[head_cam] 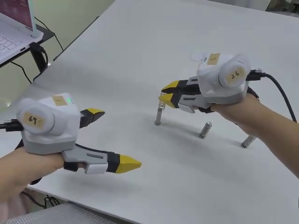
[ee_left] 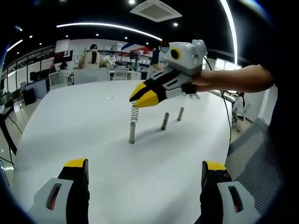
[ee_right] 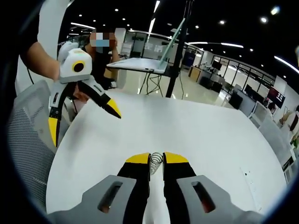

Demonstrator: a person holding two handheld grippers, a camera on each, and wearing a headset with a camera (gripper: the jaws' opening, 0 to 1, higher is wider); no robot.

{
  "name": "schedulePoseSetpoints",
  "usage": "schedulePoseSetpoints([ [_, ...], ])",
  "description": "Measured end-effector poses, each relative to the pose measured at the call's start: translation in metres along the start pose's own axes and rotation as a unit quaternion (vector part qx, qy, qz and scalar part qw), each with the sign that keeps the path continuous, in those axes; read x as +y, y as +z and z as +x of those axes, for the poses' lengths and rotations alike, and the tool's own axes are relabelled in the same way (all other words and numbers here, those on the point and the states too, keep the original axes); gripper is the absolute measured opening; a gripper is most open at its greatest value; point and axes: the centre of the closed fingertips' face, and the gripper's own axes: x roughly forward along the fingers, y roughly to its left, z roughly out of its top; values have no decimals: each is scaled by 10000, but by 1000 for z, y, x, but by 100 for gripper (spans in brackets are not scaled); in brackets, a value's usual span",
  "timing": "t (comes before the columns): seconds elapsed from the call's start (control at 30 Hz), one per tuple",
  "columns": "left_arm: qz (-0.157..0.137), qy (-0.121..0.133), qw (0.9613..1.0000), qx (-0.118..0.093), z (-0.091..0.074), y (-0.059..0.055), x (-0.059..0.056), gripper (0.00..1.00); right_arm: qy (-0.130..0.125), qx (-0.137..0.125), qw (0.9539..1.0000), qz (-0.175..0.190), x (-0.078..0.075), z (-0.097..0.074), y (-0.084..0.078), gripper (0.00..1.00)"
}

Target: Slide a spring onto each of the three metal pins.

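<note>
in the head view the white table is showing its near edge at 7 o'clock, just under my left gripper. its left edge is running up toward 11 o'clock, where a laptop is sitting on a separate stand. bare tabletop is lying wide between the two grippers. the left gripper is hanging with jaws spread far apart, holding nothing. the right gripper, at 2 o'clock from the left one, is pinching the top of a spring. the spring's lower end is sitting over an upright pin, whose lower half is showing bare metal. at 4 o'clock from it, a second pin and a third pin are standing, each wearing grey coils.
</note>
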Motion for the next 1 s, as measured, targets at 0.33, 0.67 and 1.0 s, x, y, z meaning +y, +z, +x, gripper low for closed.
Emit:
schedulePoseSetpoints([
  [0.33, -2, -14, 10000, 2, 1, 0, -1, 98, 30, 57, 10000, 58, 1, 5, -6, 7],
  [0.67, -17, 12, 10000, -8, 0, 0, 0, 98, 84, 156, 9997, 191, 6, 10, -16, 7],
  [1.0, -33, 10, 10000, 25, 0, -4, 0, 98, 197, 512, 9978, 371, 14, 26, -40, 7],
])
